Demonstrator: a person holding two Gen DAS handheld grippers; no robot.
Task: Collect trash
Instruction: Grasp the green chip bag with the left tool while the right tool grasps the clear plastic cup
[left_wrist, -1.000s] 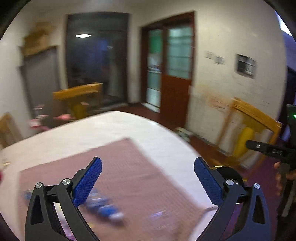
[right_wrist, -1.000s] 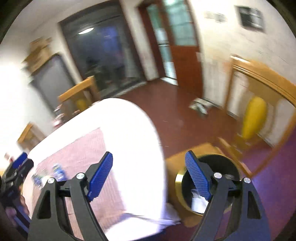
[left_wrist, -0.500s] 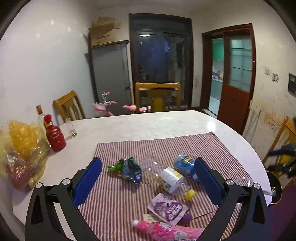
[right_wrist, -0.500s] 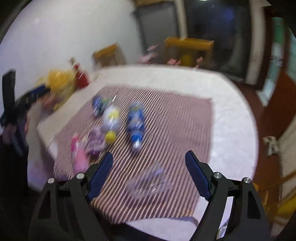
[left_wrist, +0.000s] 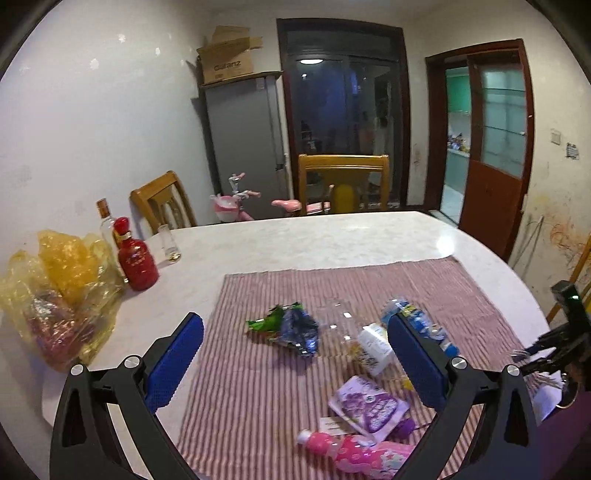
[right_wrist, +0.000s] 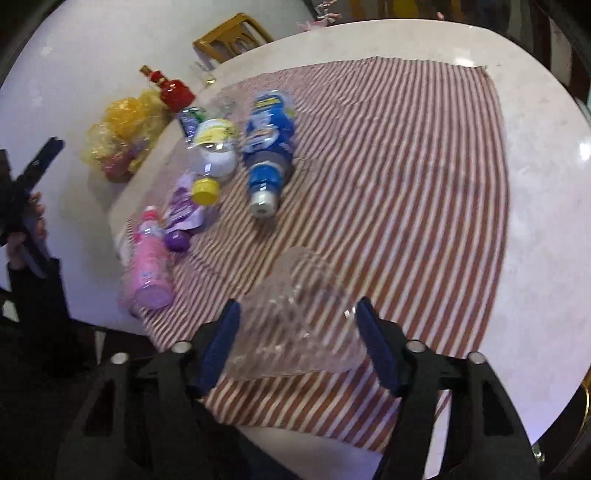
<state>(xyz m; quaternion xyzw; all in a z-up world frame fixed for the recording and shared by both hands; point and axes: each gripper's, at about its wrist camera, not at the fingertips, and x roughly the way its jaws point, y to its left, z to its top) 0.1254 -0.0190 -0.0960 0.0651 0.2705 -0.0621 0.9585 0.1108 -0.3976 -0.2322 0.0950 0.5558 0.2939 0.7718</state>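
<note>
Trash lies on a red-striped cloth (right_wrist: 406, 155) on a white table. A clear plastic cup (right_wrist: 295, 317) lies on its side between the blue pads of my open right gripper (right_wrist: 297, 339); I cannot tell whether the pads touch it. Beyond it lie a blue-label bottle (right_wrist: 269, 144), a white tub (right_wrist: 218, 147), a yellow cap (right_wrist: 205, 190), a purple pouch (right_wrist: 183, 214) and a pink bottle (right_wrist: 149, 264). My left gripper (left_wrist: 295, 365) is open and empty above the cloth's near edge, with a green-blue wrapper (left_wrist: 291, 326), the purple pouch (left_wrist: 369, 404) and the pink bottle (left_wrist: 354, 450) before it.
A red bottle (left_wrist: 136, 258), a small glass (left_wrist: 168, 245) and a yellow plastic bag (left_wrist: 59, 291) stand on the table's left side. Wooden chairs (left_wrist: 343, 181) stand behind the table. The table edge (right_wrist: 546, 369) curves down on the right.
My right gripper has swung from the floor and bin to the table and come down over the clear cup. My left gripper has turned to face the table and moved slightly closer.
</note>
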